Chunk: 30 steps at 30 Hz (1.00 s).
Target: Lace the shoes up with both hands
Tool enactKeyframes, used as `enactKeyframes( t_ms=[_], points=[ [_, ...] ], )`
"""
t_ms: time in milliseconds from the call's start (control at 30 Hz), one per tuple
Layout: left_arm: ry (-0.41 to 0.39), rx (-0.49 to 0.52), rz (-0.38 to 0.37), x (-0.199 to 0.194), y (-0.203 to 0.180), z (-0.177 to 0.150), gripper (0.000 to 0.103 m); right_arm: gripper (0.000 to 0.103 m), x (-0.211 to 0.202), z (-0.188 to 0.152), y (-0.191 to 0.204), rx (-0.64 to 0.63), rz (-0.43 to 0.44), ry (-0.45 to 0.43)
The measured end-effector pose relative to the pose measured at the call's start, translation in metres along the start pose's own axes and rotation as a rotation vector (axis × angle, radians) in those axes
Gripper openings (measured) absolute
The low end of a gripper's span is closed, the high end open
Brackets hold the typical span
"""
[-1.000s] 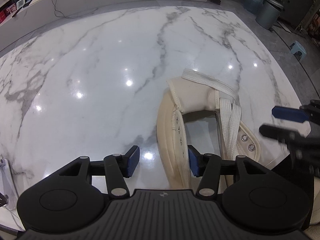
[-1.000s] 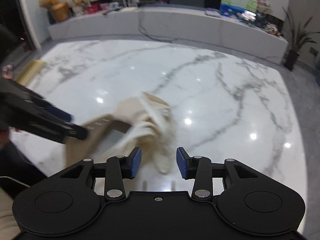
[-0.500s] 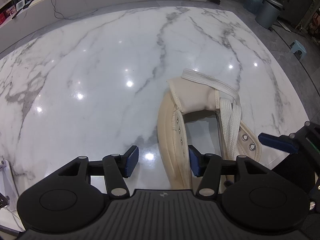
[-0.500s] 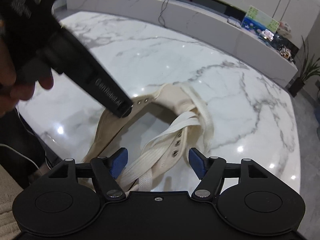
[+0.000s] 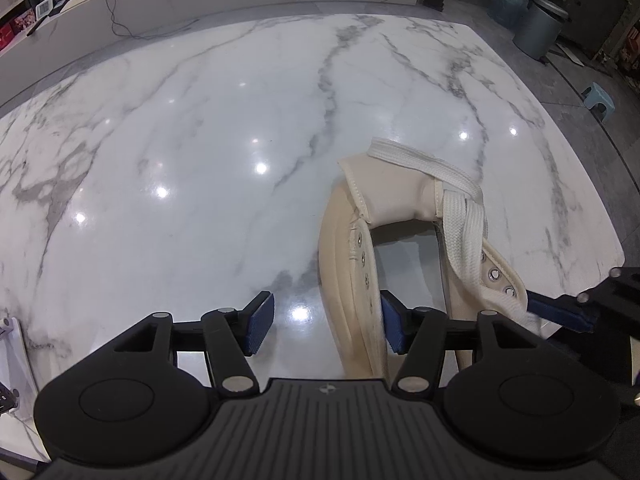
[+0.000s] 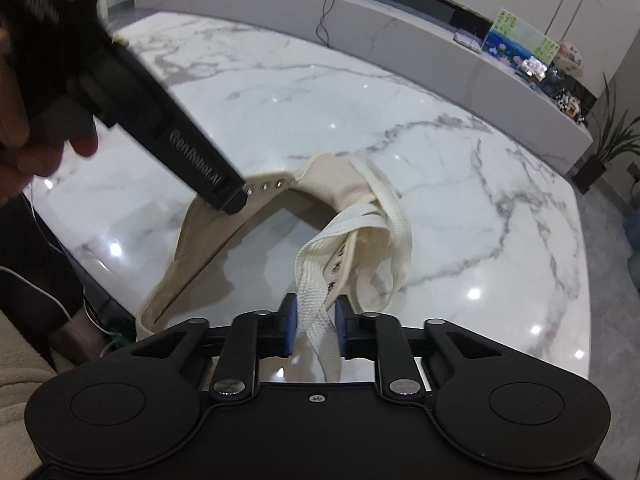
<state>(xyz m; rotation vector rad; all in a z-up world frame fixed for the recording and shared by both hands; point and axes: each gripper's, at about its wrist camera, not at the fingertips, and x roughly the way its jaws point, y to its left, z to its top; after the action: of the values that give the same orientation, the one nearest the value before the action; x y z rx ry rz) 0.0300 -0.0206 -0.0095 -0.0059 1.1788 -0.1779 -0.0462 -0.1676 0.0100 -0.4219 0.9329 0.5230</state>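
1. The cream canvas shoe upper [image 5: 352,280] lies at the near right edge of the white grey-veined marble table [image 5: 200,160]. It has no sole: it is an open loop, and bare tabletop shows through its middle. Nothing sits inside it.
2. Both flaps of the upper carry rows of metal eyelets [image 6: 266,187]. The tongue lies at the far end of the loop.
3. The flat white woven shoelace [image 6: 320,300] crosses the tongue end, runs down along the right flap and reaches toward you on that side.
4. Your right gripper [image 6: 314,330] has just been closing. Its blue pads are now pinched on the lace just past the right flap's end, with the lace running between them; the right flap's end stands just beyond the pads.
5. Your left gripper [image 5: 326,322] stands fairly wide open, its jaws having just eased a little further apart. The left flap of the upper passes between its pads [image 5: 260,322]. Its right pad lies against the flap's inner face; the left pad is clear of the flap, over bare marble. No grip there.
6. In the right wrist view, your left hand [image 6: 24,152] shows at the left edge, around the left gripper's body, above the upper's left flap.
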Motion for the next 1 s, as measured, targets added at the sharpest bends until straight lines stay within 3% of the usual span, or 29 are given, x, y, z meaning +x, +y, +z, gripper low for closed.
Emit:
enactKeyframes(
  t_ms=[367,600,767,900,933,967,1000],
  points=[
    [0.008,0.016,0.011,0.000,-0.002,-0.002,0.055,0.004,0.002,0.010,-0.064,0.112,-0.159,-0.056],
    [0.018,0.024,0.019,0.002,-0.003,-0.001,0.055,0.004,0.033,0.015,-0.076,0.049,0.017,-0.069],
    [0.032,0.025,0.020,0.007,-0.004,0.001,0.055,0.004,0.066,0.027,-0.085,0.061,0.050,-0.048],
    [0.048,0.033,0.025,0.013,-0.005,0.003,0.055,0.005,0.090,0.034,-0.096,0.078,0.185,-0.022],
    [0.051,0.037,0.025,0.015,-0.006,0.004,0.055,0.008,0.095,0.036,-0.096,0.075,0.202,-0.022],
    [0.054,0.040,0.025,0.016,-0.006,0.005,0.055,0.018,0.099,0.037,-0.096,0.063,0.204,-0.020],
    [0.058,0.041,0.025,0.017,-0.006,0.005,0.055,0.035,0.101,0.038,-0.095,0.053,0.199,-0.018]
  ],
)
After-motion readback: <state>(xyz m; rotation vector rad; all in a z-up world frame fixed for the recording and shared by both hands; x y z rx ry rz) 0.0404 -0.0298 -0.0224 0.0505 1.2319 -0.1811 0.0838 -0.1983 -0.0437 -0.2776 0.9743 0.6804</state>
